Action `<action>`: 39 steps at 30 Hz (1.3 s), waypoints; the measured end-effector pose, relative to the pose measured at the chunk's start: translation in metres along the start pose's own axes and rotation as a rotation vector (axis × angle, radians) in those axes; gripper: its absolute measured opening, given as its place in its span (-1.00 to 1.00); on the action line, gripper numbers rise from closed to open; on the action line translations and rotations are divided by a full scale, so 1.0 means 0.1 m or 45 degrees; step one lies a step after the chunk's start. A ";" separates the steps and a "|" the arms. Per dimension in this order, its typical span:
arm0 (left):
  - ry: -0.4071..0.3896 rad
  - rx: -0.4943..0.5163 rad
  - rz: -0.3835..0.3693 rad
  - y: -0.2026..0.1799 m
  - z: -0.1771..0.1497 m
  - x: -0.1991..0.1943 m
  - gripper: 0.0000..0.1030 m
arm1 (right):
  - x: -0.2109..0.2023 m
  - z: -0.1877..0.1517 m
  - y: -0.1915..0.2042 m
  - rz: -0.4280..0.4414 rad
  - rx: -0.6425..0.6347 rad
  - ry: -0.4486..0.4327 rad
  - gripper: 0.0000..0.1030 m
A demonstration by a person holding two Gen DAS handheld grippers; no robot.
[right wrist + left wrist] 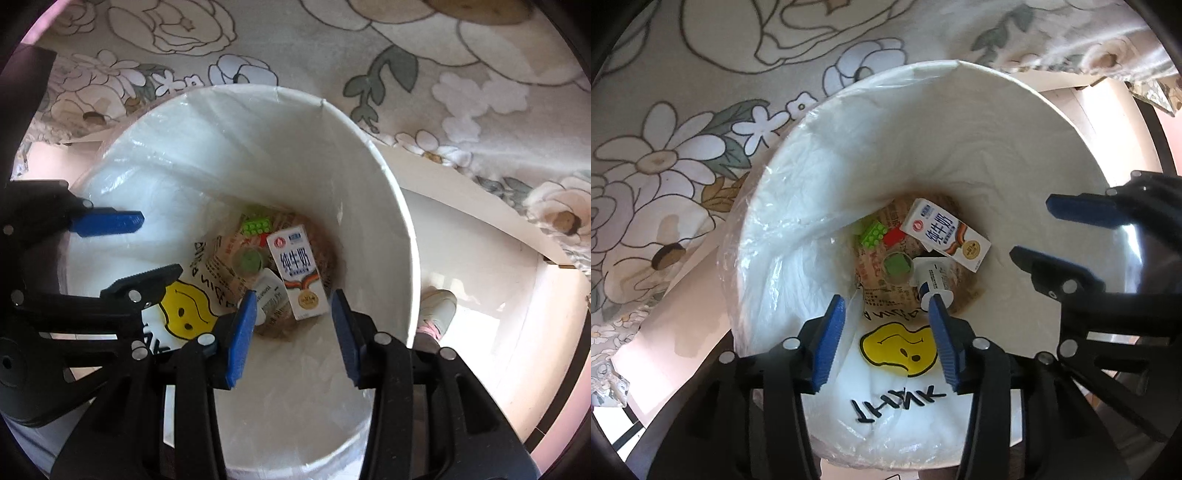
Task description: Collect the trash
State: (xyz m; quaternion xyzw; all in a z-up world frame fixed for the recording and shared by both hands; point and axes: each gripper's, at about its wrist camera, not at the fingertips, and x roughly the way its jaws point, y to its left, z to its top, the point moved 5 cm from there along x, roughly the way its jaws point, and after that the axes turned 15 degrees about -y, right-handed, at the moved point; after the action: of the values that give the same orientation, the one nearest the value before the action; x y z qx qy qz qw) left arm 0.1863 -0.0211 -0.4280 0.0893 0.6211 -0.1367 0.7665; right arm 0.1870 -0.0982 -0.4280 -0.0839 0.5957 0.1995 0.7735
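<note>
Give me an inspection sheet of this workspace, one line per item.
Surface: pale floor beside floral fabric.
Job's things: white bin with clear liner; at the bottom lie a milk carton, green brick, red brick, small white bottle and a green-filled cup.
Clutter: nothing seen.
Grippers: left gripper and right gripper open, empty, above the bin.
Cables: nothing seen.
Surroundings: a shoe beside the bin.

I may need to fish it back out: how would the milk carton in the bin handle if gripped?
The milk carton looks like a small, flat-sided box, so it probably grips squarely and won't roll. It lies loose on other trash in the white bin, likely empty and light, so its thin walls may crush under a hard squeeze.
</note>
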 end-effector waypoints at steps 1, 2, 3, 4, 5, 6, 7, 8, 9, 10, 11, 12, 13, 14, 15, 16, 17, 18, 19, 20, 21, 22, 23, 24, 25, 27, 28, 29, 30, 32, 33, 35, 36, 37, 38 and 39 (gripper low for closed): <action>-0.003 0.004 -0.001 0.00 -0.01 -0.02 0.01 | -0.03 -0.02 0.00 0.000 0.001 0.003 -0.15; -0.006 0.006 0.000 -0.01 -0.01 -0.05 0.03 | -0.06 -0.01 0.00 0.002 0.003 0.001 -0.15; -0.011 0.010 0.001 -0.02 -0.01 -0.08 0.04 | -0.09 -0.01 0.00 0.004 0.005 -0.005 -0.15; -0.023 0.019 0.005 -0.02 0.00 -0.12 0.05 | -0.13 -0.02 -0.01 0.008 0.003 -0.007 -0.15; -0.042 0.029 0.016 -0.04 0.00 -0.18 0.10 | -0.18 -0.05 0.00 0.009 0.005 -0.008 -0.14; -0.063 0.041 0.032 -0.04 0.01 -0.24 0.16 | -0.23 -0.04 -0.01 0.007 0.011 -0.016 -0.09; -0.086 0.053 0.047 -0.04 0.02 -0.30 0.19 | -0.29 -0.04 -0.03 0.002 0.016 -0.025 -0.06; -0.109 0.059 0.057 -0.05 0.02 -0.36 0.23 | -0.35 -0.04 -0.03 0.002 0.023 -0.033 0.00; -0.132 0.064 0.061 -0.06 0.03 -0.45 0.26 | -0.42 -0.04 -0.04 0.007 0.034 -0.045 0.04; -0.159 0.068 0.066 -0.07 0.05 -0.55 0.27 | -0.50 -0.03 -0.05 0.013 0.043 -0.064 0.07; -0.186 0.071 0.074 -0.07 0.07 -0.63 0.30 | -0.59 -0.01 -0.06 0.014 0.046 -0.081 0.13; -0.214 0.076 0.084 -0.06 0.09 -0.73 0.35 | -0.68 0.00 -0.07 0.009 0.044 -0.099 0.20; -0.241 0.079 0.095 -0.06 0.11 -0.83 0.37 | -0.78 0.02 -0.07 0.000 0.039 -0.122 0.24; -0.269 0.078 0.104 -0.05 0.14 -0.94 0.45 | -0.89 0.04 -0.07 -0.007 0.031 -0.145 0.30; -0.298 0.074 0.112 -0.05 0.16 -1.05 0.53 | -0.99 0.06 -0.07 -0.008 0.022 -0.168 0.33; -0.327 0.067 0.121 -0.04 0.18 -1.17 0.55 | -1.10 0.08 -0.05 -0.008 0.012 -0.192 0.34; -0.357 0.058 0.126 -0.03 0.20 -1.29 0.60 | -1.20 0.09 -0.04 -0.012 0.001 -0.216 0.38; -0.386 0.050 0.128 -0.02 0.22 -1.41 0.63 | -1.32 0.11 -0.03 -0.018 -0.013 -0.240 0.41; -0.415 0.043 0.130 -0.02 0.24 -1.54 0.66 | -1.45 0.14 -0.01 -0.027 -0.031 -0.269 0.42; -0.443 0.038 0.133 -0.01 0.26 -1.66 0.70 | -1.56 0.16 0.00 -0.036 -0.046 -0.294 0.43; -0.467 0.034 0.140 -0.01 0.27 -1.78 0.75 | -1.68 0.17 0.03 -0.045 -0.061 -0.322 0.46; -0.490 0.033 0.151 -0.01 0.28 -1.90 0.76 | -1.80 0.19 0.05 -0.052 -0.074 -0.352 0.48; -0.511 0.035 0.162 -0.02 0.28 -2.02 0.77 | -1.91 0.21 0.05 -0.058 -0.083 -0.376 0.49; -0.532 0.037 0.170 -0.02 0.29 -2.13 0.78 | -2.01 0.23 0.06 -0.061 -0.088 -0.400 0.50; -0.553 0.039 0.176 -0.03 0.29 -2.24 0.79 | -2.13 0.24 0.07 -0.061 -0.091 -0.425 0.50; -0.590 0.045 0.193 -0.06 0.29 -2.45 0.80 | -2.37 0.27 0.09 -0.070 -0.094 -0.467 0.52; -0.608 0.049 0.204 -0.08 0.29 -2.56 0.80 | -2.47 0.28 0.10 -0.075 -0.097 -0.492 0.53; -0.624 0.052 0.215 -0.09 0.28 -2.65 0.81 | -2.55 0.28 0.13 -0.085 -0.103 -0.517 0.55; -0.642 0.053 0.224 -0.10 0.27 -2.76 0.81 | -2.66 0.28 0.14 -0.093 -0.108 -0.541 0.56; -0.677 0.052 0.236 -0.12 0.24 -2.95 0.81 | -2.86 0.29 0.16 -0.106 -0.117 -0.590 0.58; -0.695 0.051 0.243 -0.12 0.23 -3.04 0.81 | -2.96 0.29 0.17 -0.116 -0.119 -0.614 0.58; -0.733 0.051 0.249 -0.15 0.18 -3.22 0.81 | -3.16 0.27 0.19 -0.131 -0.120 -0.659 0.60; -0.752 0.045 0.250 -0.16 0.17 -3.31 0.82 | -3.30 0.27 0.20 -0.134 -0.118 -0.681 0.61; -0.775 0.040 0.243 -0.16 0.13 -3.40 0.83 | -3.39 0.25 0.21 -0.135 -0.115 -0.700 0.63; -0.795 0.036 0.240 -0.18 0.11 -3.50 0.83 | -3.48 0.23 0.23 -0.136 -0.113 -0.718 0.64; -0.814 0.033 0.246 -0.19 0.08 -3.58 0.84 | -3.57 0.21 0.25 -0.139 -0.111 -0.738 0.65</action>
State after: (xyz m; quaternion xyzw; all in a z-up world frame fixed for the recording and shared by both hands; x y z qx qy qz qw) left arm 0.1191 -0.0064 -0.0762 0.1101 0.3359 -0.0922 0.9309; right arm 0.1199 -0.1428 -0.0784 -0.0887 0.3353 0.1986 0.9166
